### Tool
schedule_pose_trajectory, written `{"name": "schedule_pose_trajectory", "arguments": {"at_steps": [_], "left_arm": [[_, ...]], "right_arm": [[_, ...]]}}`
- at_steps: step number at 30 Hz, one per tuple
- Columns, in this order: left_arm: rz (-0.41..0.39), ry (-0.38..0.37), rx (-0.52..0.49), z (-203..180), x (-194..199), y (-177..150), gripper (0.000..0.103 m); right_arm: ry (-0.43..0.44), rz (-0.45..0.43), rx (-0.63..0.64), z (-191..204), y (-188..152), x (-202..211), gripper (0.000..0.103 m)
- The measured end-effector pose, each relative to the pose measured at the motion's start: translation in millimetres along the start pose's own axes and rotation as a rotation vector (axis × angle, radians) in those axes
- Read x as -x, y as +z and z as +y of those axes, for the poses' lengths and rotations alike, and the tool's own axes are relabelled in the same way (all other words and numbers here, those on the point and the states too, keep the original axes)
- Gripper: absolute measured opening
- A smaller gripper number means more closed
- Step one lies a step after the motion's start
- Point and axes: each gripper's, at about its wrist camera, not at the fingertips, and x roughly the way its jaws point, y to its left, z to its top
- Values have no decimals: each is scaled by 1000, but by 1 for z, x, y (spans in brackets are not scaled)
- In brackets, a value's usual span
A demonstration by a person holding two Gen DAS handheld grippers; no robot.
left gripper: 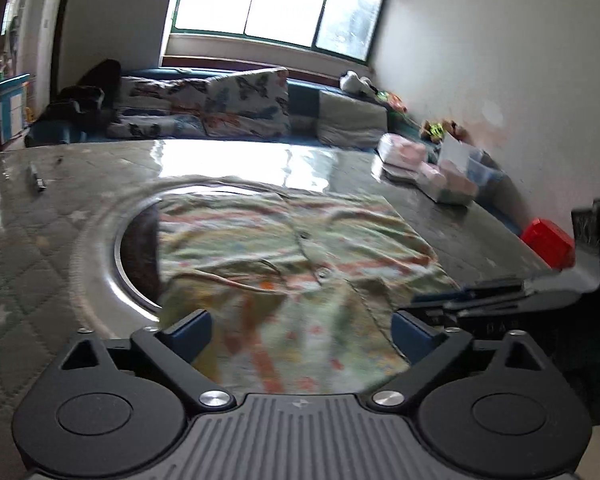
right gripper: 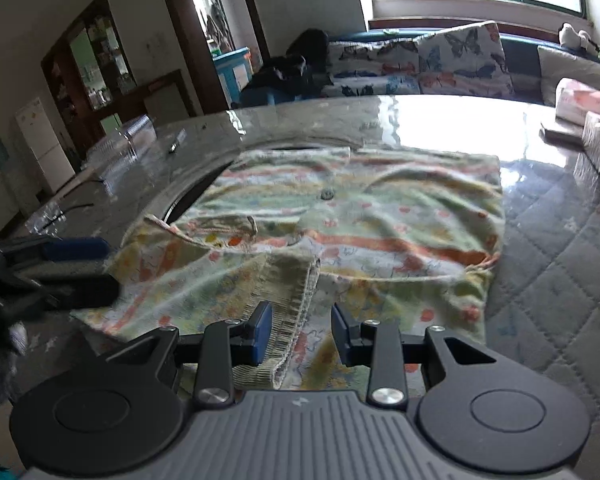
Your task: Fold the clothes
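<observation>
A pale green garment with orange stripes and small prints (left gripper: pixel 300 248) lies partly folded on the table, over a round metal inset. It also shows in the right wrist view (right gripper: pixel 360 232). My left gripper (left gripper: pixel 302 334) is open wide, low over the garment's near edge. My right gripper (right gripper: pixel 302 332) is open, its fingers either side of a ribbed hem fold (right gripper: pixel 296 320) at the near edge. The right gripper shows at the right of the left view (left gripper: pixel 484 292); the left gripper shows at the left of the right view (right gripper: pixel 72 268).
The table has a quilted cover under clear plastic (left gripper: pixel 28 264) and a round metal ring (left gripper: pixel 120 256). Tissue packs and boxes (left gripper: pixel 440 168) and a red box (left gripper: pixel 548 240) sit at the right by the wall. A sofa with cushions (left gripper: pixel 220 104) stands behind.
</observation>
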Motion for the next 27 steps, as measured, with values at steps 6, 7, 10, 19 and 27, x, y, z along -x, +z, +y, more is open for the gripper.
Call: {"name": "schedule_pose_trajectory", "arguments": {"at_steps": [6, 7, 10, 19, 27], "left_arm": [[-49, 38, 24, 19, 7, 2, 103], [-51, 43, 31, 21, 7, 2, 103], [-58, 55, 51, 27, 7, 3, 103], [-36, 106, 87, 36, 4, 2, 103], [-36, 121, 91, 38, 7, 2, 103]], "right_arm": [[3, 18, -19, 6, 1, -9, 21], [4, 19, -19, 7, 1, -9, 20], [-4, 19, -23, 7, 1, -8, 13], [-15, 2, -43, 4, 3, -2, 5], [11, 2, -108, -4, 0, -11, 14]]}}
